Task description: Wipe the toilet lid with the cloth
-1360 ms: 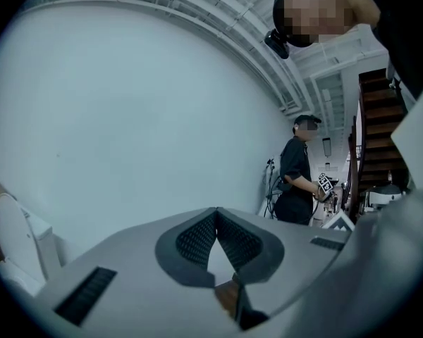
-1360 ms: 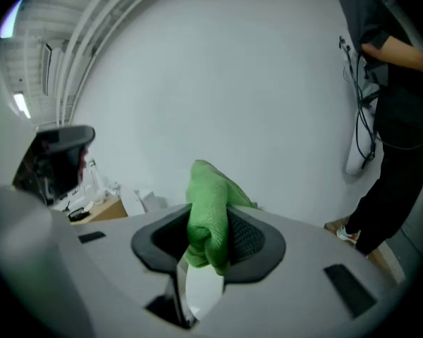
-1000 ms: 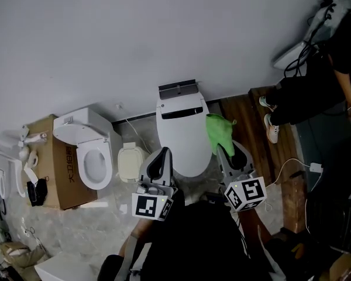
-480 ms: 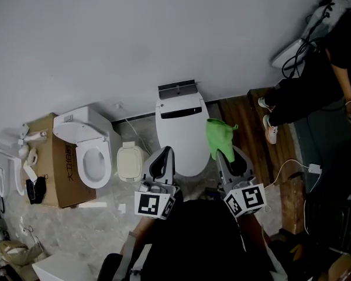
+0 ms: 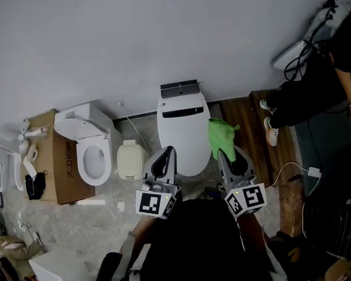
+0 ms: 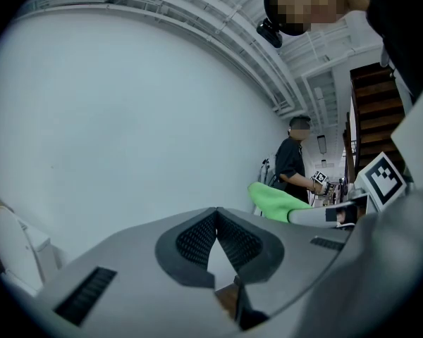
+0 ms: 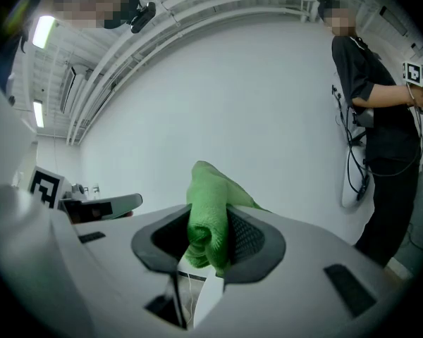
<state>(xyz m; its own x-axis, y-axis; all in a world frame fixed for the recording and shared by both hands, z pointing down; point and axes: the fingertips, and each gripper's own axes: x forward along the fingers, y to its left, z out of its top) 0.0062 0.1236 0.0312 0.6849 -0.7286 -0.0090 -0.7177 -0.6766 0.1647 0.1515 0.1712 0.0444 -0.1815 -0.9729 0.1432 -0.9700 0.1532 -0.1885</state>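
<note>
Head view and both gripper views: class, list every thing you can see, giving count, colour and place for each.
toilet with closed lid: one, white, centre, against the wall
toilet with open seat: one, white, left of the first
small lidded container: one, cream, on the floor between the toilets
cardboard box: one, brown, far left
cloth: one, green, just right of the closed lid
cable with plug: one, white, on the floor at right
other person: one, dark clothes, upper right
left hand-held gripper: one, grey, jaws together, nothing between them
right hand-held gripper: one, grey, jaws closed on the cloth
</note>
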